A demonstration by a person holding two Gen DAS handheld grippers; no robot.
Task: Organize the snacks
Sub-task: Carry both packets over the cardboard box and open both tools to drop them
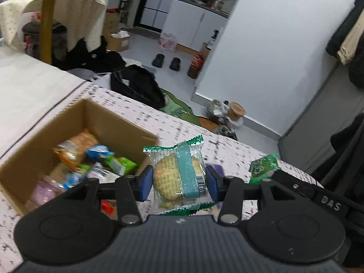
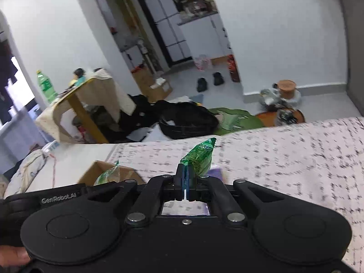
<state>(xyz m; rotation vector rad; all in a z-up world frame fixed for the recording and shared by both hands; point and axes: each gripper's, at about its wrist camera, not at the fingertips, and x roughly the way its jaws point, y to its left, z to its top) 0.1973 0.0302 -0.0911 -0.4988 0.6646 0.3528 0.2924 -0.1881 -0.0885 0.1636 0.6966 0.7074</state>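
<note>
My left gripper (image 1: 179,183) is black with blue pads (image 1: 145,182). The biscuit packet (image 1: 178,175) in it is clear with green zigzag edges and a teal band. My right gripper (image 2: 186,177) is black; its candy wrapper (image 2: 200,157) is green. The cardboard box (image 1: 109,122) is plain brown. The bed cover (image 2: 295,163) is pale pink with small dark marks.
</note>
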